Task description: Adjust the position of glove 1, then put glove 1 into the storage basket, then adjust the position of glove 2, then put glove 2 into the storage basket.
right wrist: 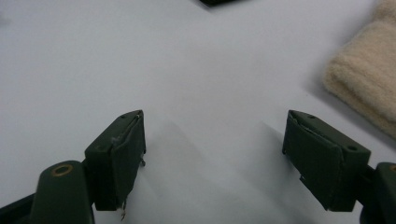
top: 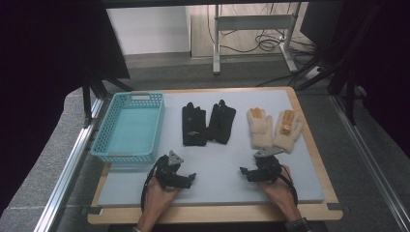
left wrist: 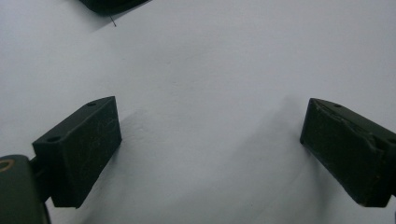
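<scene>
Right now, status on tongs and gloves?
Left tongs open, empty. Right tongs open, empty, nearest the cream gloves. Black gloves untouched, basket empty. Nothing in the way.

free: mat [top: 217, 159] before tongs | blocked: black gloves [top: 208, 124], cream gloves [top: 271, 128], basket [top: 128, 128]

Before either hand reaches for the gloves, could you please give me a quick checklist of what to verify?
1. Left gripper jaws open, nothing between them: ok.
2. Right gripper jaws open, nothing between them: ok.
3. Blue basket has room inside: ok.
4. Black gloves lie flat, side by side, touching: ok.
5. Cream gloves within reach of the right gripper: ok, likely.
6. Glove fabric free of snags: cannot tell.
</scene>
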`<state>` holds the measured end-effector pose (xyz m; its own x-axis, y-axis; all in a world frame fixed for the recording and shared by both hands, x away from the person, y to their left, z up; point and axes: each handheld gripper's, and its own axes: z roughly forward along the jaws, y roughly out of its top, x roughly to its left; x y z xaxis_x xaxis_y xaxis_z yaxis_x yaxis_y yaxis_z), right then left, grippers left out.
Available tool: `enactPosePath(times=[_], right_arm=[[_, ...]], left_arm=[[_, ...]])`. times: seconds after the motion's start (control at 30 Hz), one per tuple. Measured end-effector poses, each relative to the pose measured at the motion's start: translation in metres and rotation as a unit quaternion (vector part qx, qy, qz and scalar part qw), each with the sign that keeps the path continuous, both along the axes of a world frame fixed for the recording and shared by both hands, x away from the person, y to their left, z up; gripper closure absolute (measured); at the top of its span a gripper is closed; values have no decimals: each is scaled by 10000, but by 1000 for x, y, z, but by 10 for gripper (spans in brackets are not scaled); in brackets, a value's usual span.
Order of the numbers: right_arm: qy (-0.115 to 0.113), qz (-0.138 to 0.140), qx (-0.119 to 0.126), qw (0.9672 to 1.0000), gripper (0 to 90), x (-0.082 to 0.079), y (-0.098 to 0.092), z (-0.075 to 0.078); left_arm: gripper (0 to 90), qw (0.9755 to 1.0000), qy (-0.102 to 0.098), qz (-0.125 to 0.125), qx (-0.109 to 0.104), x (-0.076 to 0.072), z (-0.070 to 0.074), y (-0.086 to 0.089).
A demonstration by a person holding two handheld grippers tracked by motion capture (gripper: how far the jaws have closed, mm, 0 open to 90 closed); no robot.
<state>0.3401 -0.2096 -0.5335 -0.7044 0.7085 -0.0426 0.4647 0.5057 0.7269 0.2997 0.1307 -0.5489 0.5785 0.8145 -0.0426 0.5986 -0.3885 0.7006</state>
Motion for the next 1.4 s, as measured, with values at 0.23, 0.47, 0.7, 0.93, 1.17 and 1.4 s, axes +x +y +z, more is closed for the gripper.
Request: enactPosePath(times=[0.23,0.47,0.7,0.93,1.17,1.4], right_arm=[[40,-8,-41,10000,156,0,1,0],[55,-114,-54,9999,153,-1,2,0],[37,-80,-58,9999,191,-2,2,0],[101,-38,62,9999,254,0,1,3],[101,-86,178,9998,234,13,1,8],[160,-115,278,9994,234,29,7,14]], left_arm=[[55,10000,0,0,-13,0,0,0],[55,10000,-1,0,-8,0,0,0],[55,10000,0,1,-11,0,0,0],[55,10000,-1,3,-12,0,0,0],[55,10000,-1,2,-14,0,0,0],[56,10000,0,0,-13,0,0,0]])
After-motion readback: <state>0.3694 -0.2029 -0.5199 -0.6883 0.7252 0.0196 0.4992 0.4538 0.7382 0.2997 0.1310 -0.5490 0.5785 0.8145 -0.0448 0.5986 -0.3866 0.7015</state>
